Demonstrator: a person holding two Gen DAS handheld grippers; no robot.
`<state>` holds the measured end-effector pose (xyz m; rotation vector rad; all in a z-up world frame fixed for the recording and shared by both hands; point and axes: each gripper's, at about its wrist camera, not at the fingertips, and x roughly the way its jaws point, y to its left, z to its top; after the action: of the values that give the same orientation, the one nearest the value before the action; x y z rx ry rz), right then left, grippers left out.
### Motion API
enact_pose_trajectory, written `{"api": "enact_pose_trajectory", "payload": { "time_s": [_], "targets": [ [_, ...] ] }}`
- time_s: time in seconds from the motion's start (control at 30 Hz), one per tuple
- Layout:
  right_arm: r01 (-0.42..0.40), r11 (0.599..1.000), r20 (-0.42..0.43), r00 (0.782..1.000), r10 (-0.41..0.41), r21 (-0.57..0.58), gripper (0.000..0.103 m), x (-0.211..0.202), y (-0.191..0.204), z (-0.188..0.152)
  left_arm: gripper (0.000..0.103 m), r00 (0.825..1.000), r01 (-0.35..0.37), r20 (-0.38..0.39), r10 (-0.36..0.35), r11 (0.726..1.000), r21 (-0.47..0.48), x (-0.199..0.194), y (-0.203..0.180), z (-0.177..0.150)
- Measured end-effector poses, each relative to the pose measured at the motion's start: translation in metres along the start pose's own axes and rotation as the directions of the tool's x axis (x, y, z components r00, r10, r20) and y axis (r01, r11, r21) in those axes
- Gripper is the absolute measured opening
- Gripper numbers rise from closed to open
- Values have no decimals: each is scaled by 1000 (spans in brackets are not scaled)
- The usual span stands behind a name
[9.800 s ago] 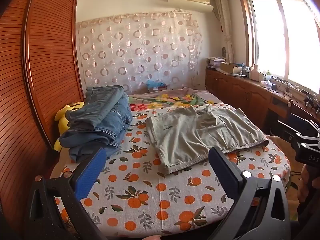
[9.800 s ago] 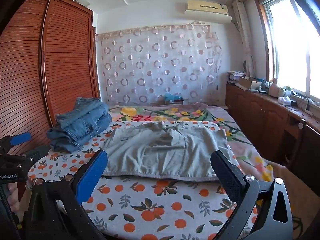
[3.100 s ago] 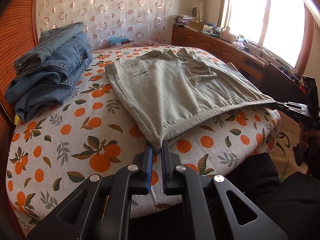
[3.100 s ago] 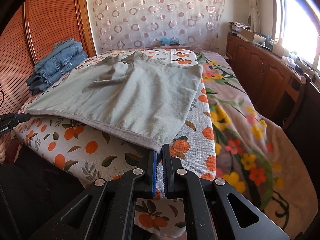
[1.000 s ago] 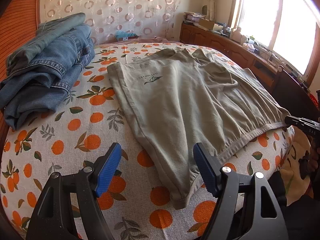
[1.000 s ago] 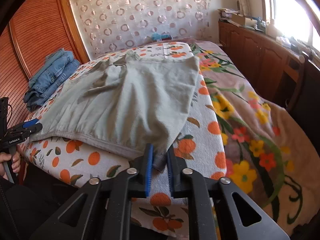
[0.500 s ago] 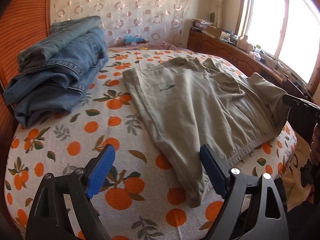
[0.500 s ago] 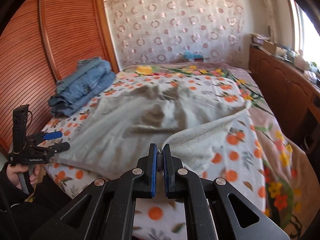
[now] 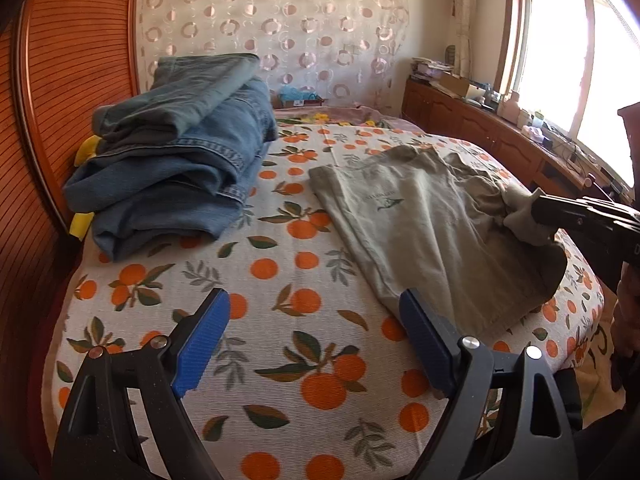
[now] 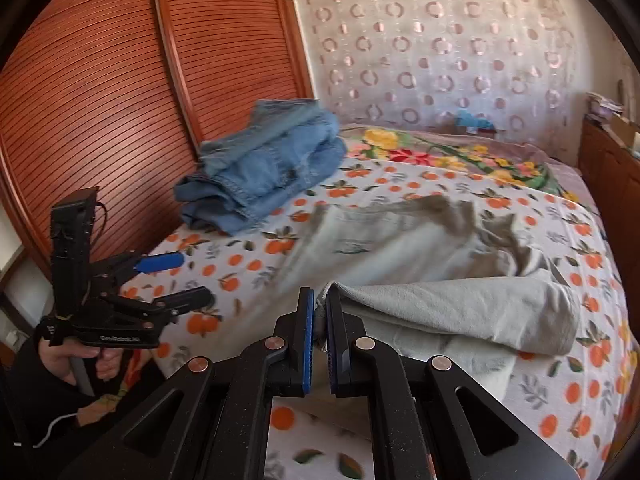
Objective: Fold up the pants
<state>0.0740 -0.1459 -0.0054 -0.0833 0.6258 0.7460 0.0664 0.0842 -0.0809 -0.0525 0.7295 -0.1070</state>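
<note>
A: Where do the grey-green pants point(image 9: 432, 232) lie against each gripper?

B: They are spread on the orange-print bedspread point(image 9: 280, 360). The left gripper point(image 9: 314, 336) hangs above the near end of the bed, and the pants' near-left corner sits just at the tip of its right-hand pad point(image 9: 418, 334). Whether cloth and pad touch cannot be told. The space between the 2 pads holds only bedspread.

A: And the right one?

B: The right gripper point(image 10: 318, 322) has the pants' other near corner in its grip. That corner is lifted off the bed and carried over the flat part of the cloth, so a rolled fold point(image 10: 460, 312) trails from the pads toward the right.

A: How wide do the jaws stand?

B: The left jaws are wide apart and grasp nothing. The right jaws are nearly together, pinching the thin hem between the 2 blue pads point(image 10: 307, 336).

A: Anything else nearby?

B: A stack of folded jeans point(image 9: 176, 152) rests at the bed's left side, well apart from the pants.
</note>
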Motion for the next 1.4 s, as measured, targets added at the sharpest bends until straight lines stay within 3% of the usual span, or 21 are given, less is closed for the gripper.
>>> {"api": "enact_pose_trajectory", "payload": {
  "time_s": [0.27, 0.43, 0.53, 0.6, 0.67, 0.83, 1.0, 1.2, 1.4],
  "targets": [
    [-117, 993, -39, 993, 116, -31, 6, 34, 22, 8, 87, 1000, -19, 9, 19, 999, -28, -5, 16, -2],
    [-121, 992, -108, 987, 117, -29, 6, 63, 16, -2, 87, 1000, -19, 8, 20, 999, -26, -5, 17, -3],
    [-99, 995, -115, 989, 97, -19, 10, 68, 6, -5, 87, 1000, -14, 5, 14, 1000, -21, -5, 14, -3],
    [-90, 996, -103, 991, 88, -18, 19, 67, 1, -5, 87, 1000, -5, 6, 5, 1000, -14, -4, 10, -3],
    [-73, 997, -82, 994, 72, -18, 35, 60, -4, -5, 87, 1000, 3, 7, -3, 1000, -8, -5, 6, -3],
    [-3, 1000, -32, 999, 3, -2, 36, 36, -19, -13, 87, 999, 41, 10, -41, 999, 18, -4, -10, -1],
    [131, 991, -31, 991, -130, 29, 36, 22, -53, -27, 87, 997, 75, 17, -77, 995, 64, -5, -32, 0],
    [257, 964, -56, 966, -253, 69, 37, 19, -93, -38, 72, 991, 137, -6, -137, 985, 105, 1, -53, -2],
    [267, 961, -91, 961, -260, 70, 38, 31, -102, -31, 46, 984, 179, -43, -174, 974, 139, 9, -69, -8]
  ]
}}
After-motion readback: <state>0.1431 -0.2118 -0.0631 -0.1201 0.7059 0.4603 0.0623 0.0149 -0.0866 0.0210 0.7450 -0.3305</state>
